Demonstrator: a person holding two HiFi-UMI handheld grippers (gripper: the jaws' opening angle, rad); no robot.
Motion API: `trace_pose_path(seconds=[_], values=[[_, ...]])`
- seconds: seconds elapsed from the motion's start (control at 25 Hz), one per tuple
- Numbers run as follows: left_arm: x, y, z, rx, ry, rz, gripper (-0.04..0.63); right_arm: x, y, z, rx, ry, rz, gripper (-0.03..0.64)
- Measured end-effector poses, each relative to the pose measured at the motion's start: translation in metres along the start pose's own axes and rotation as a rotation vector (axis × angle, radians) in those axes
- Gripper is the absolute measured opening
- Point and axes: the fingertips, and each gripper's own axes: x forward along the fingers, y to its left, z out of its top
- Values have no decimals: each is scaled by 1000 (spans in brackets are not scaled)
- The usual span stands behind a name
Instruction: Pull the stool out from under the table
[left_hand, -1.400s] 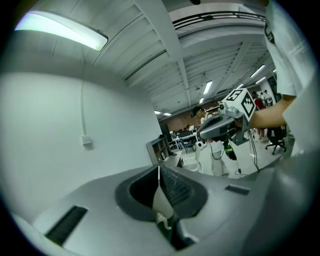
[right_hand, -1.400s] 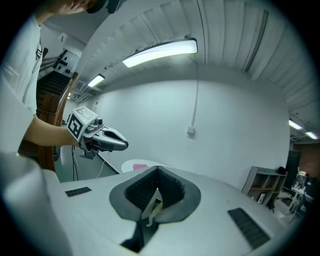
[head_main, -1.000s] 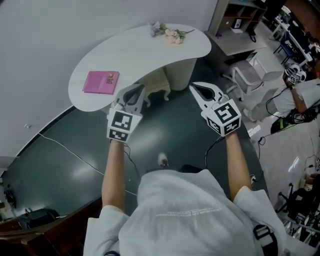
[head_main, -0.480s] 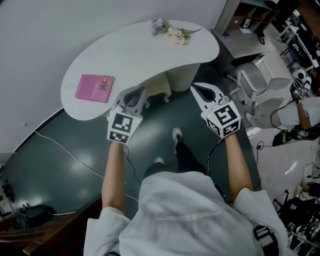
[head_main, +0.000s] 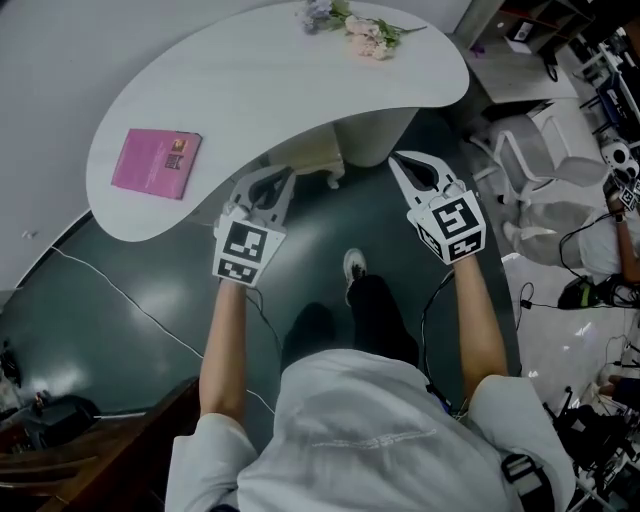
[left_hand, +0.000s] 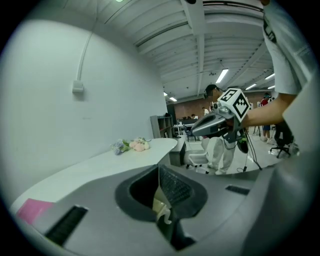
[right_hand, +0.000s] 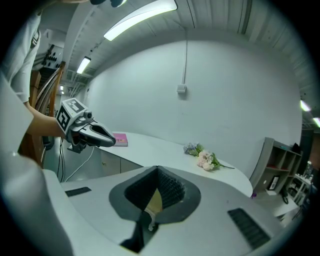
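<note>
Nearest, over the dark floor (head_main: 320, 230), left tongs (head_main: 287, 176) and right tongs (head_main: 398, 158) side by side, both closed on nothing. Just past their tips, the stool (head_main: 322, 172) tucked under the white worktop (head_main: 280, 80), only pale legs visible. Farther off, on top, a pink book (head_main: 156, 163) and flowers (head_main: 362, 30).

The table (head_main: 280, 90) top looks smooth and matt, while the dark green floor (head_main: 100, 345) is glossy, showing soft reflections.
</note>
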Motion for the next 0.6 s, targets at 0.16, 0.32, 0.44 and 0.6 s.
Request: trace_pose_path(seconds=[0.16, 0.32, 0.44, 0.6], values=[[33, -2, -41, -20, 6, 1, 21, 31, -6, -42, 5, -6, 9, 6], [67, -2, -84, -47, 9, 6, 21, 64, -11, -88, 6, -2, 21, 6], [91, -1, -121, -40, 21, 8, 21, 90, -11, -126, 3, -4, 41, 6], [118, 2, -177, -42, 20, 31, 21, 121, -10, -182, 3, -13, 46, 6]])
